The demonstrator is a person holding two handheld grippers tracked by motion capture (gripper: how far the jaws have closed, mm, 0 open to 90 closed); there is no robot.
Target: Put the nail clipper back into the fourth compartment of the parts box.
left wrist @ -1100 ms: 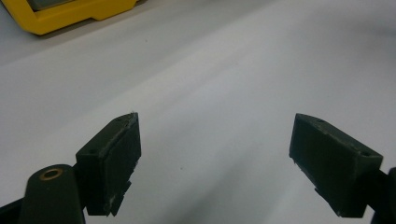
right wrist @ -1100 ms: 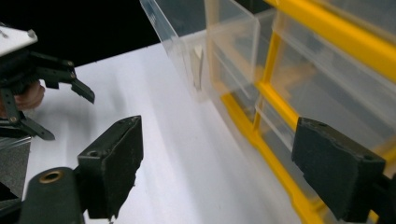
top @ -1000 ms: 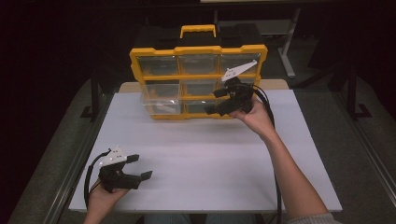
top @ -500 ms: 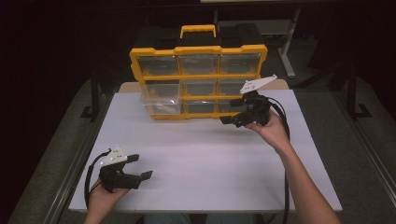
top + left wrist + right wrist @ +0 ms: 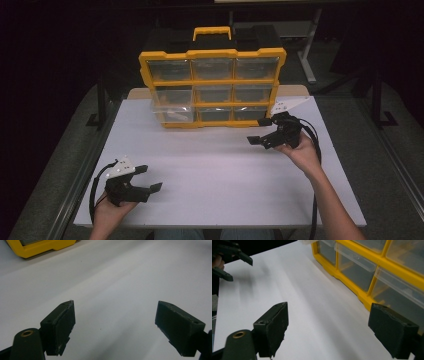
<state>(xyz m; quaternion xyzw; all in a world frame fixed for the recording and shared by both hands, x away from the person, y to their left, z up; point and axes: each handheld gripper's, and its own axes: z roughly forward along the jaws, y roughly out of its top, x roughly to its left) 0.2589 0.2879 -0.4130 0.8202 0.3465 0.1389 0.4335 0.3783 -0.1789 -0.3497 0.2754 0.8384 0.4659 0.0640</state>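
The right gripper (image 5: 262,131) has drawn back from the yellow organizer (image 5: 212,90) toward the table's (image 5: 220,170) right side — jaws spread, empty — perhaps clearing it, while the left gripper (image 5: 150,178) waits open near the front edge.

One yellow organizer case (image 5: 212,87) stands upright at the far edge of one white table (image 5: 215,170). On the case: one yellow carry handle (image 5: 212,33) at its top; nine clear-fronted compartments on its face, three rows of three. One drawer (image 5: 172,114), bottom left of the case, sticks out past the frame; the other eight sit flush. Two hand-held grippers: left gripper (image 5: 148,180) well in front of the case toward the near left corner, right gripper (image 5: 260,131) just in front of the case's lower right corner. Two black jaws on each, four in all, each pair spread apart. Two forearms, one behind each gripper.
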